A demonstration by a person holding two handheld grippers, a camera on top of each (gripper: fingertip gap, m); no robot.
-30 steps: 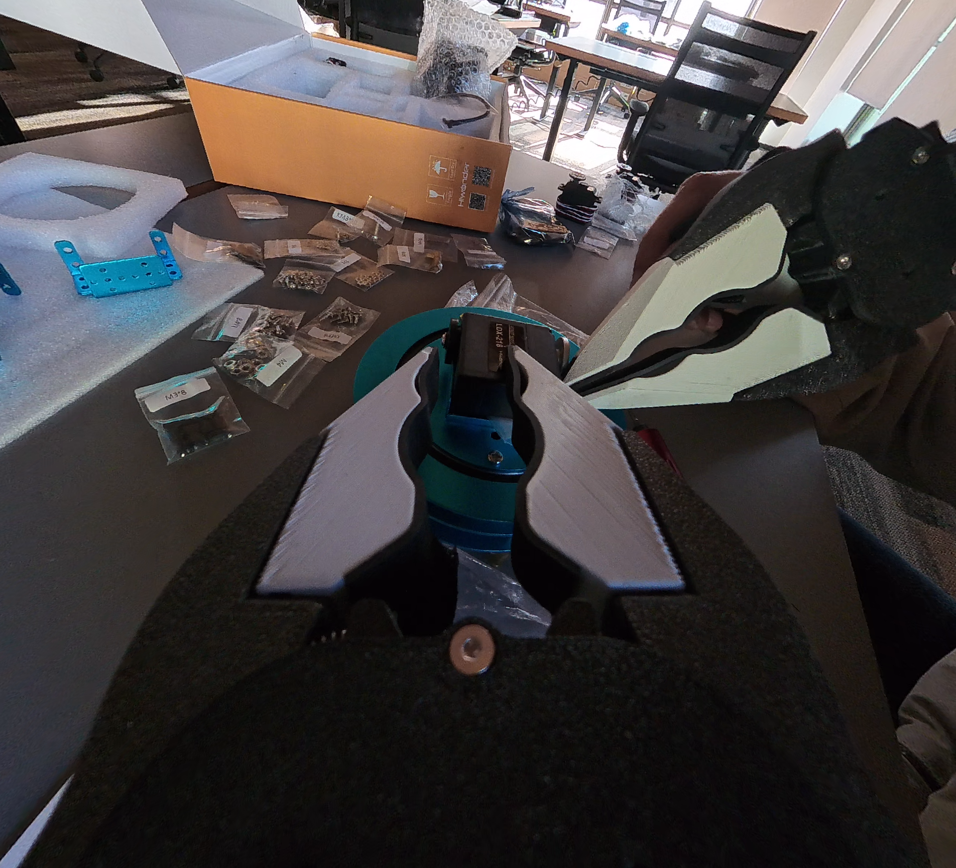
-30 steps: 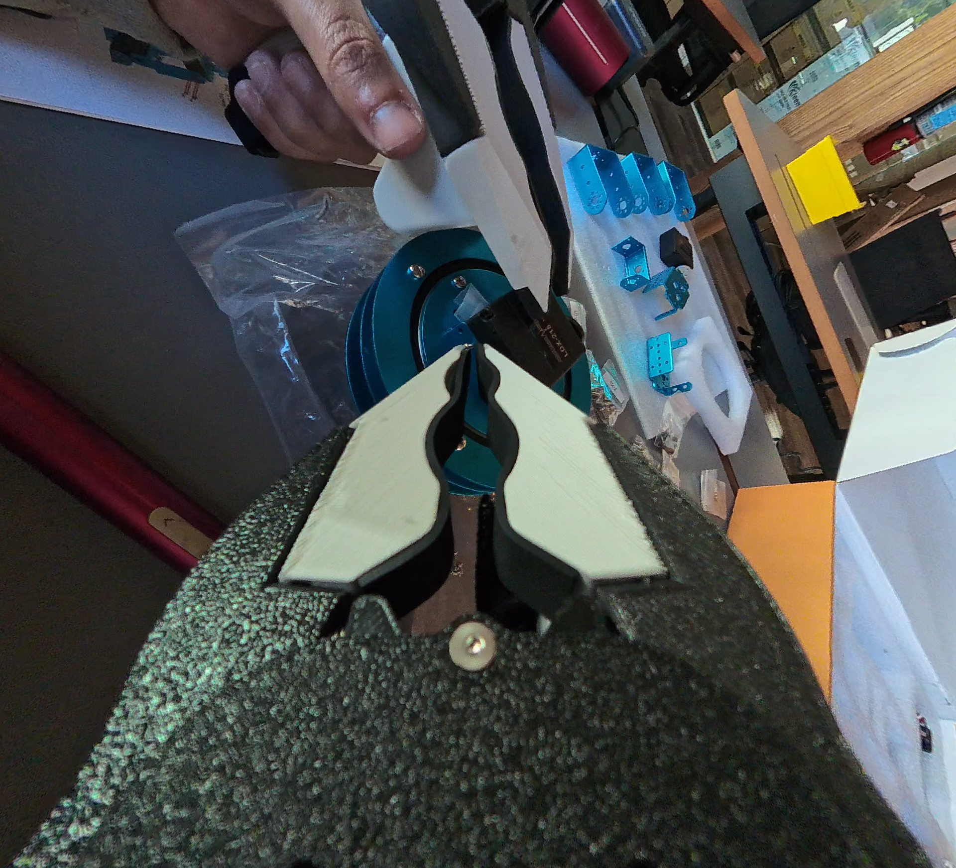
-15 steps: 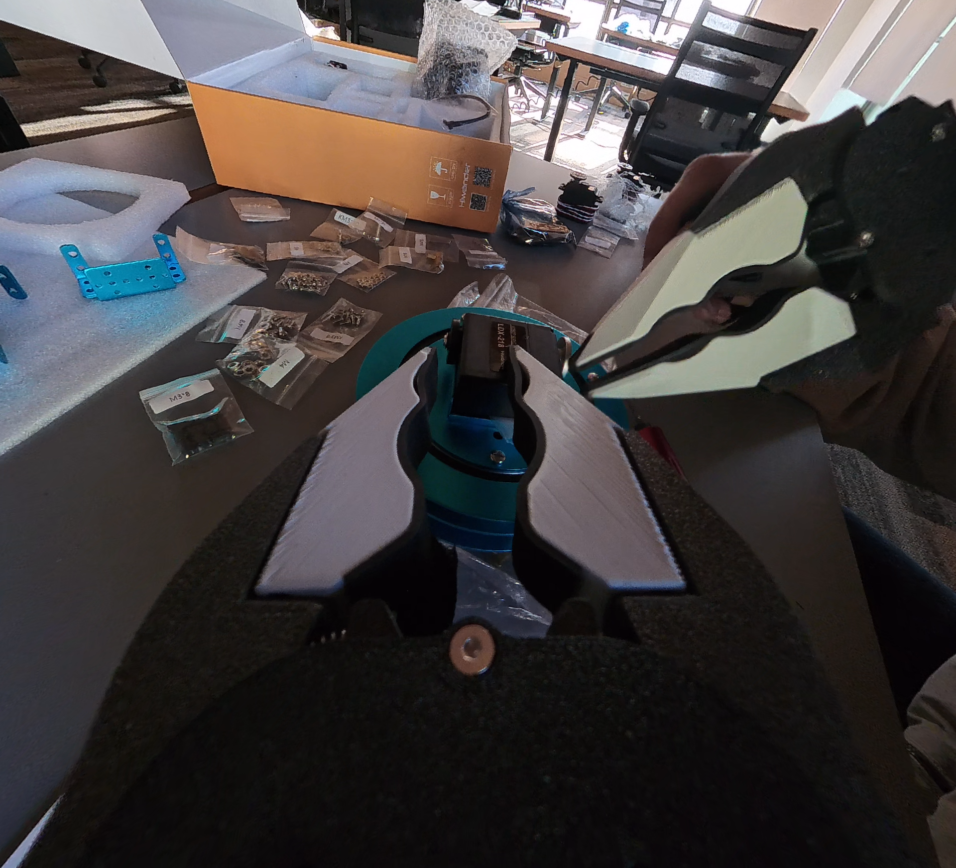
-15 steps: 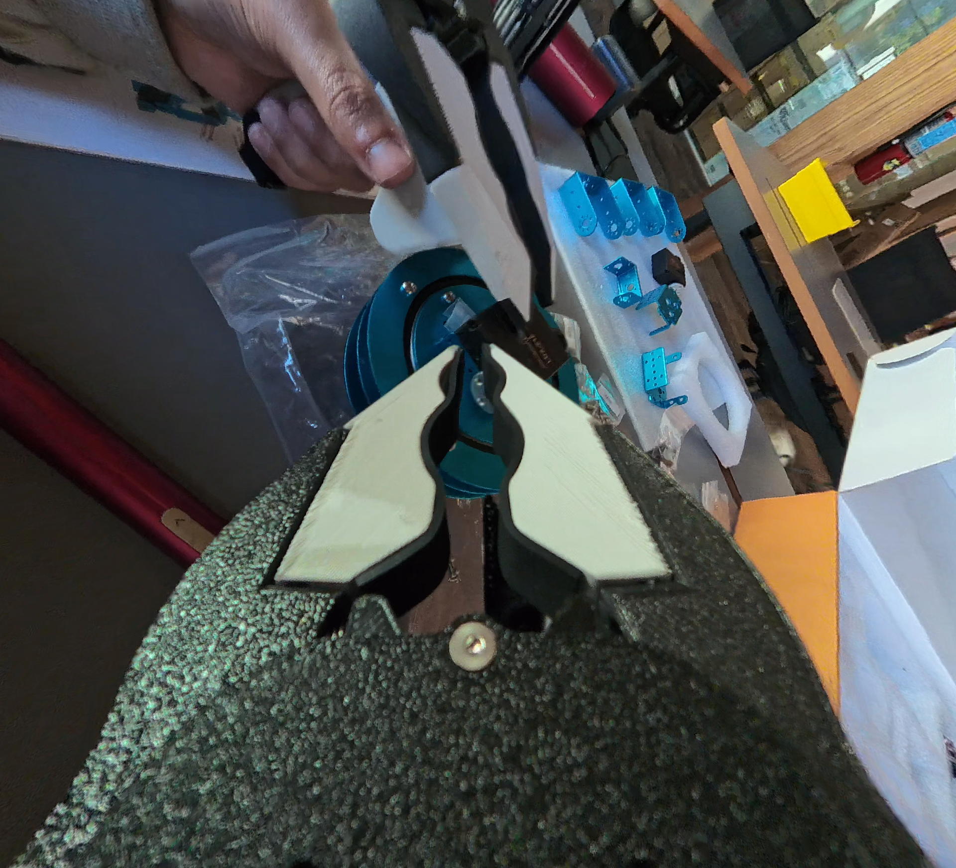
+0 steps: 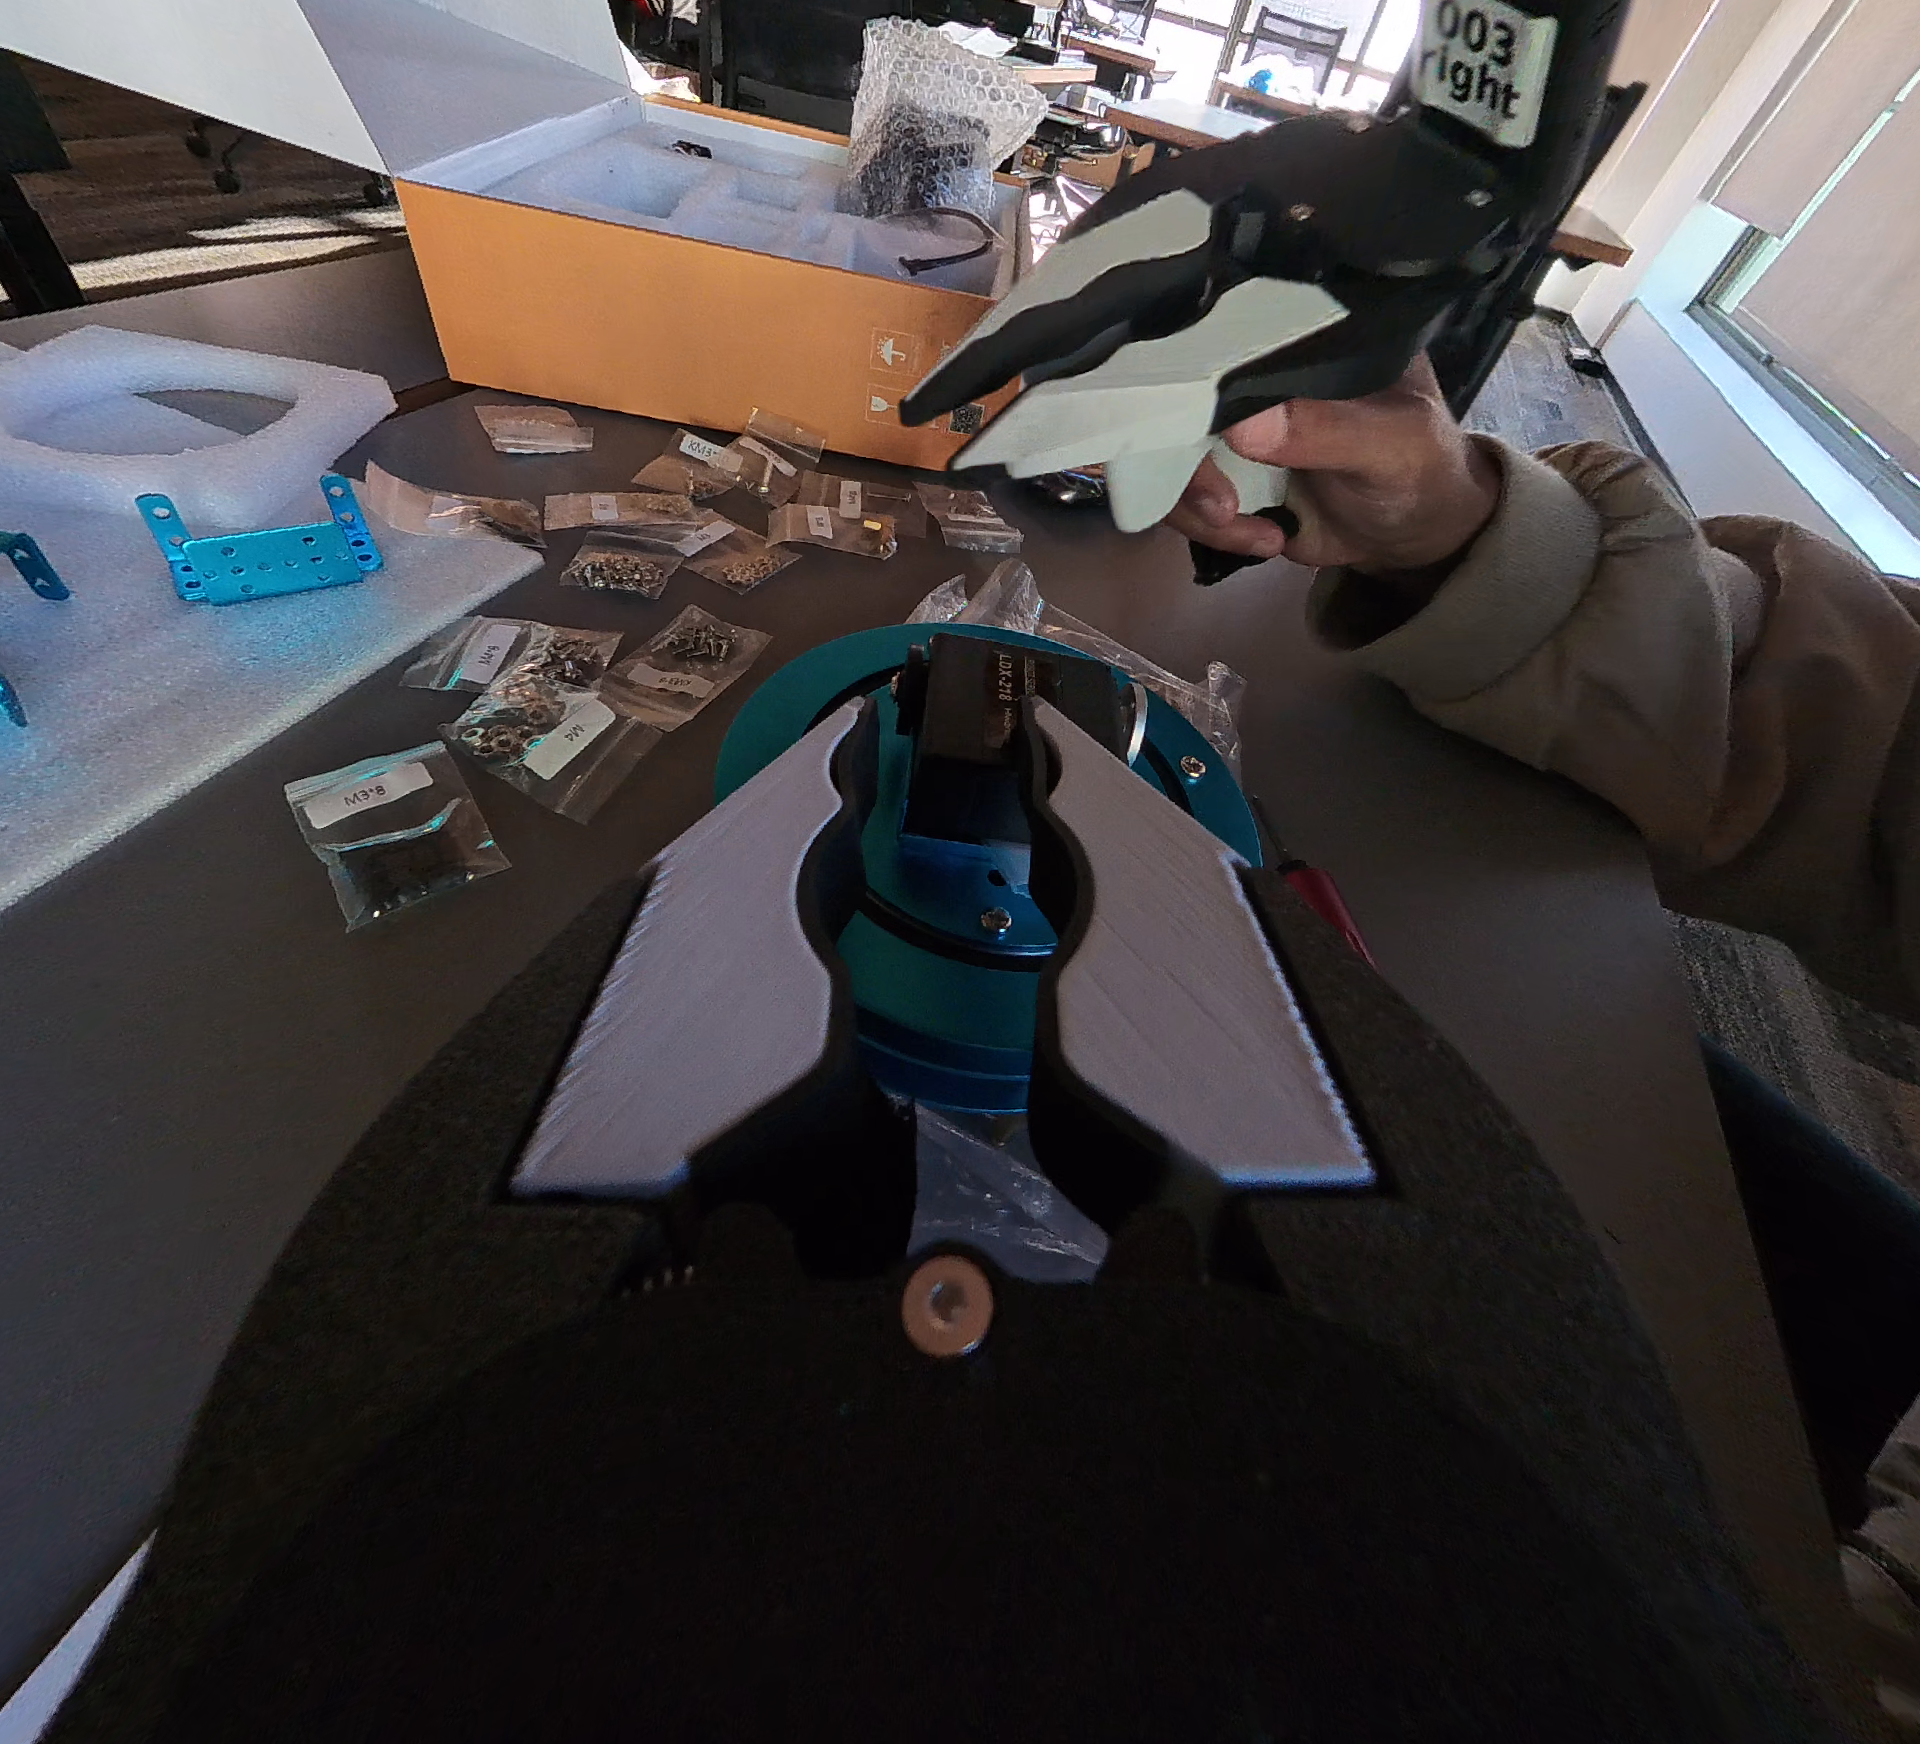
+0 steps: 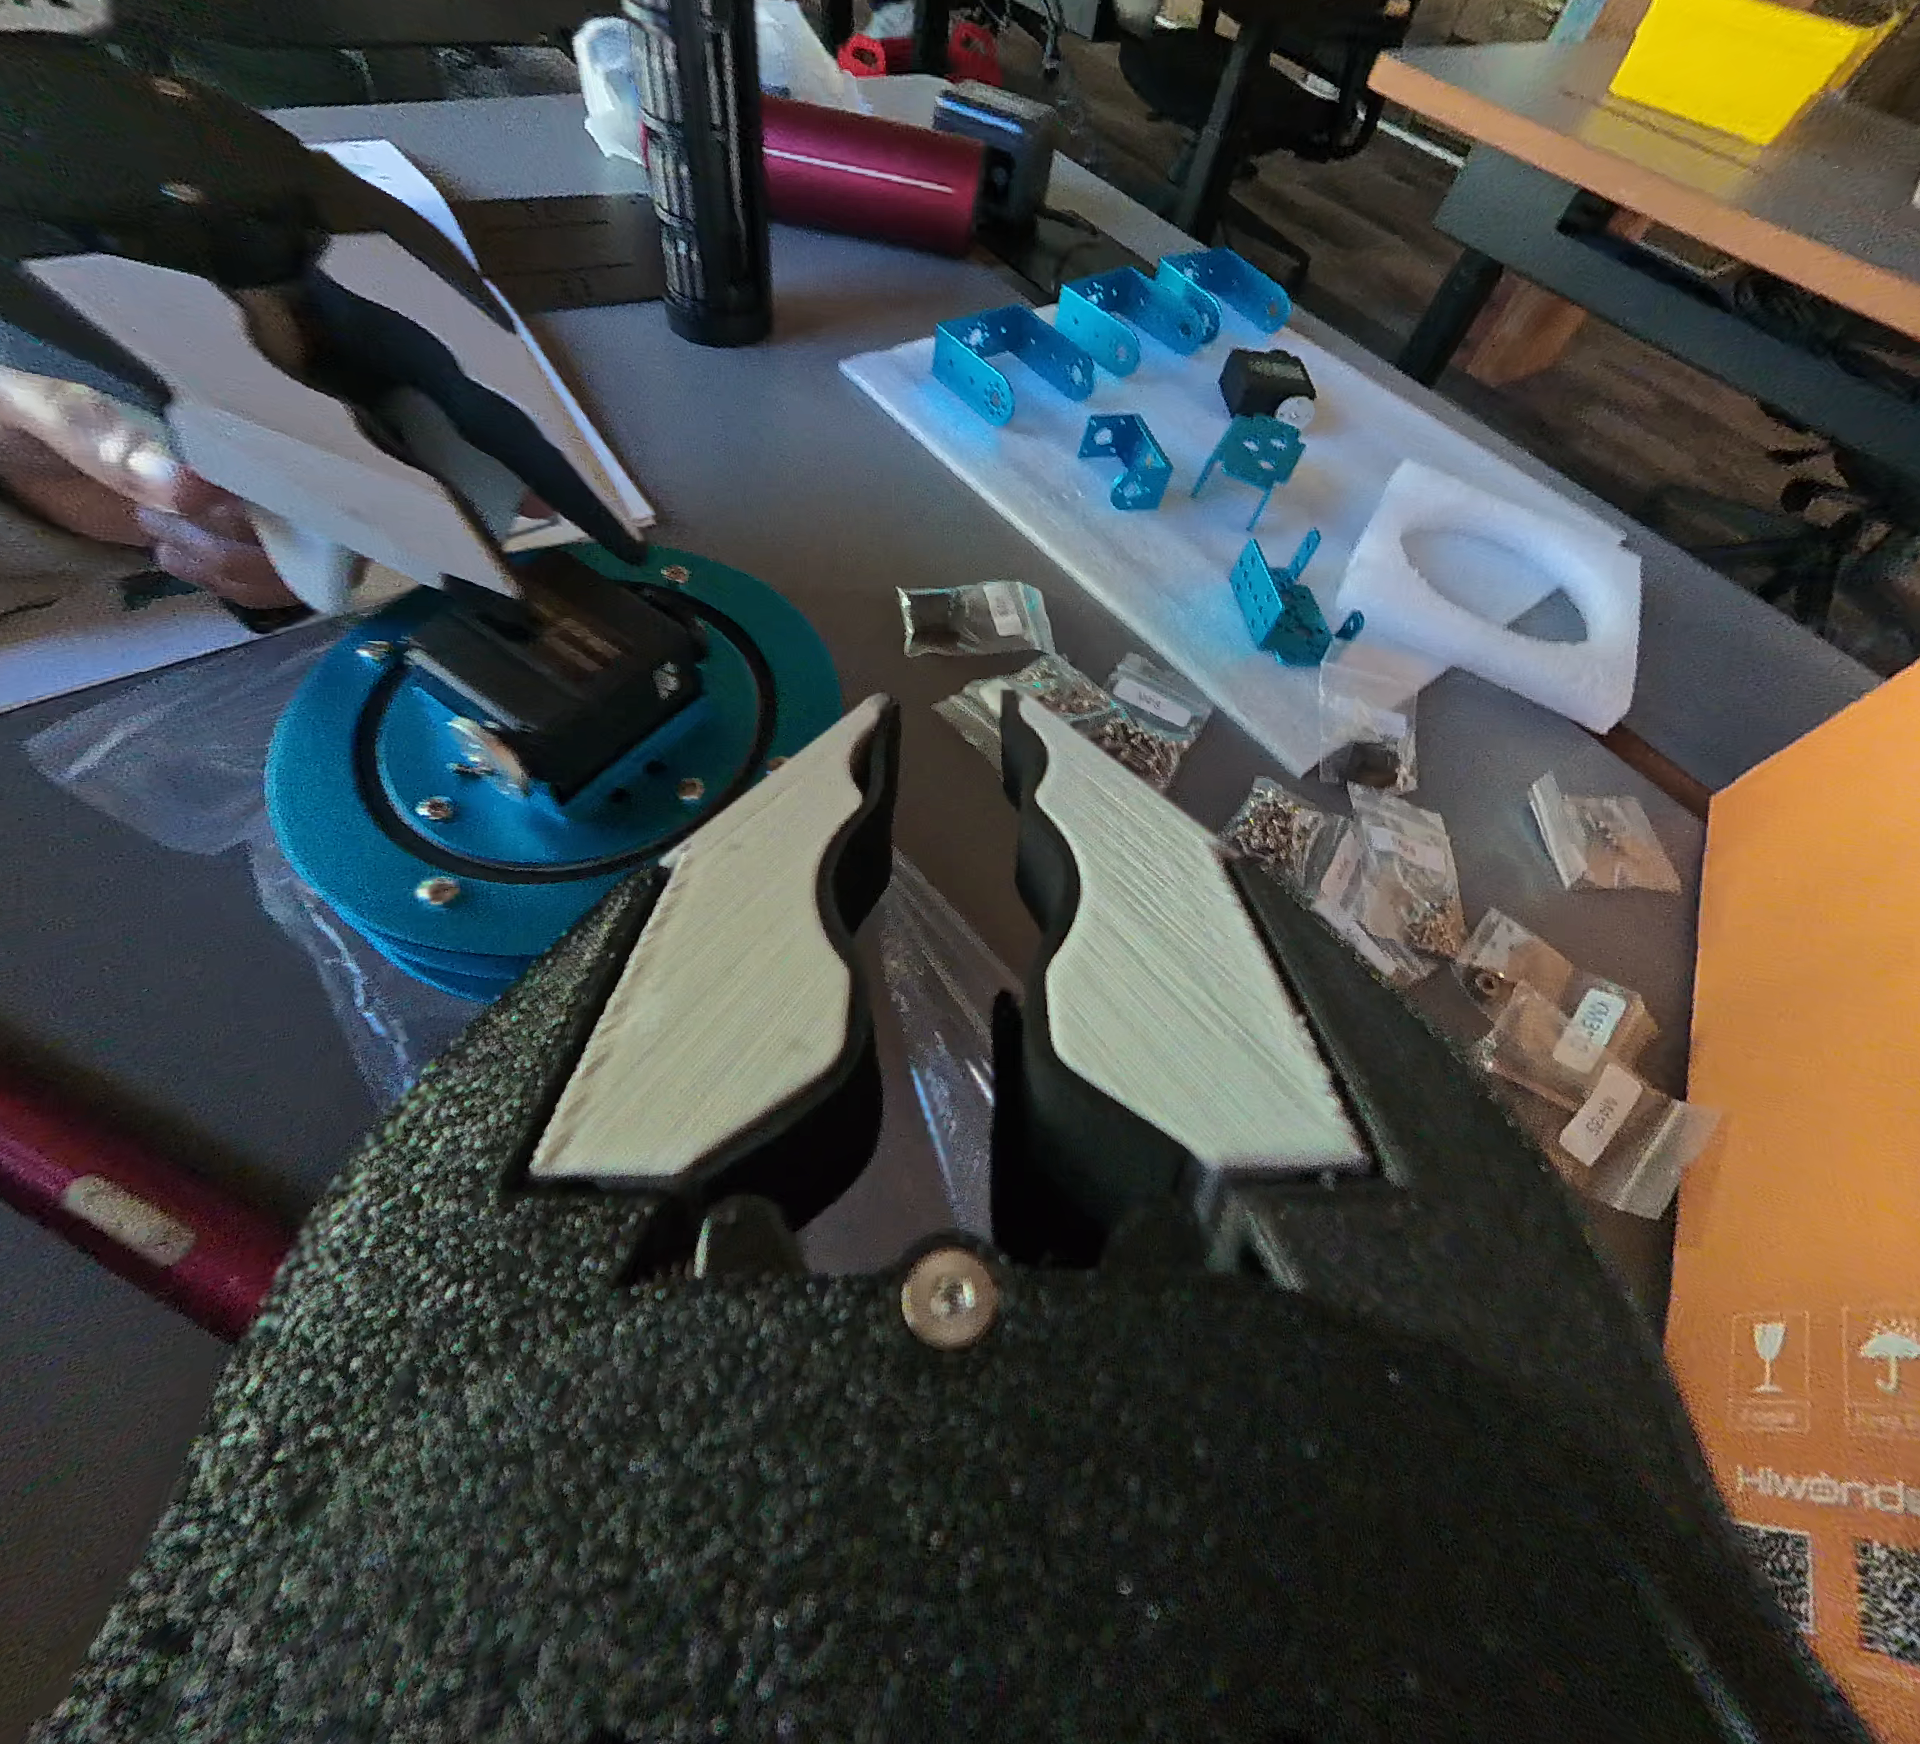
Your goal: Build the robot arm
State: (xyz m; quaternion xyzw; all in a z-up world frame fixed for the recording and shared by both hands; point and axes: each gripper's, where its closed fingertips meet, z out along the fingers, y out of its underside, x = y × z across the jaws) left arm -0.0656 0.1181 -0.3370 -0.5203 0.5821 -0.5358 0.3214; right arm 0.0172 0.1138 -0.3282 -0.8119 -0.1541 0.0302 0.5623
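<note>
A black servo [image 5: 971, 697] stands in a blue bracket on a round blue base [image 5: 790, 707] on the grey table. My left gripper [image 5: 945, 718] is shut on the servo, one finger on each side. In the right wrist view the servo [image 6: 582, 666], the base [image 6: 343, 790] and the left gripper [image 6: 571, 567] sit at the left. My right gripper [image 6: 945, 707] is open by a narrow gap and empty, held in the air to the right of the base. In the left wrist view the right gripper [image 5: 940, 437] hangs above and behind the servo.
An open orange box [image 5: 675, 323] stands behind. Several small bags of screws [image 5: 551, 738] lie between box and base. A white foam sheet [image 6: 1143, 531] carries blue brackets [image 6: 1013, 354]. A black bottle [image 6: 696, 136], a red cylinder [image 6: 862, 172] and a foam ring [image 6: 1496, 593] stand farther off. To reach the black bottle [image 6: 696, 136] in a straight line is about 30 cm for my left fingers, about 35 cm for my right.
My right gripper has drawn away from the servo, risen and swung toward the orange box, and its fingers have parted a little. My left gripper stays shut on the servo.
</note>
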